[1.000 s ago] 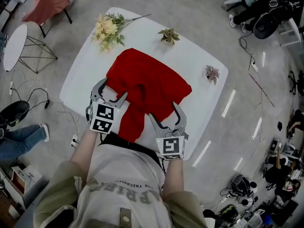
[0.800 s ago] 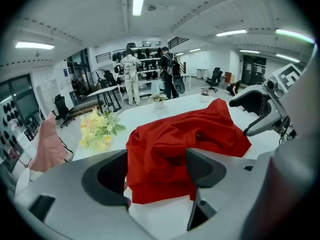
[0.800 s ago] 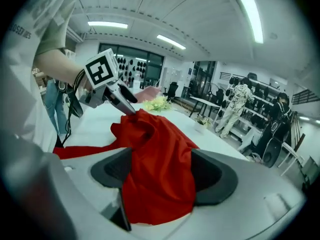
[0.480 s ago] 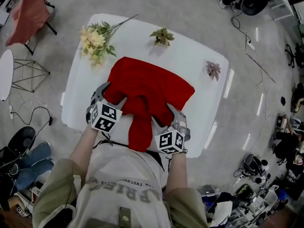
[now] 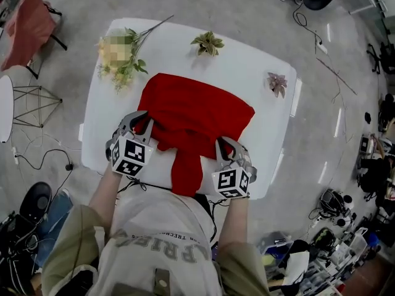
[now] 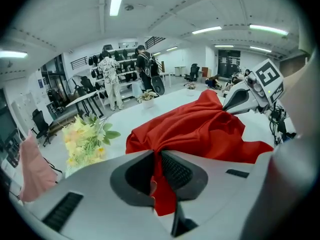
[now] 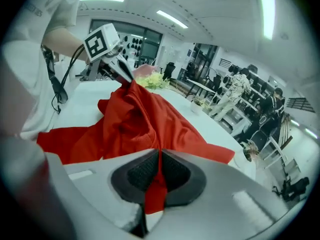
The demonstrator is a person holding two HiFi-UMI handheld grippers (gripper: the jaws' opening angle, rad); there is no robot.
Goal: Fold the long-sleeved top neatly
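A red long-sleeved top (image 5: 196,113) lies bunched on the white table (image 5: 247,60), and one sleeve (image 5: 185,171) hangs over the near edge. My left gripper (image 5: 144,124) sits at the top's near left edge; its jaws have just been closing and now pinch a fold of the red cloth (image 6: 159,156). At the near right edge my right gripper (image 5: 226,145) has likewise just been closing, and red fabric (image 7: 158,160) is clamped between its pads. Each gripper view shows the other gripper holding up a peak of cloth.
A bunch of yellow flowers (image 5: 117,54) lies at the table's far left. A small green plant (image 5: 208,42) sits at the far edge and a pinkish one (image 5: 276,83) at the right. A red chair (image 5: 24,23) and cables are on the floor. People (image 6: 109,79) stand in the background.
Both grippers came down onto the near edge of the top and went from open to shut on the cloth. The fabric is now gathered up at both pinch points.
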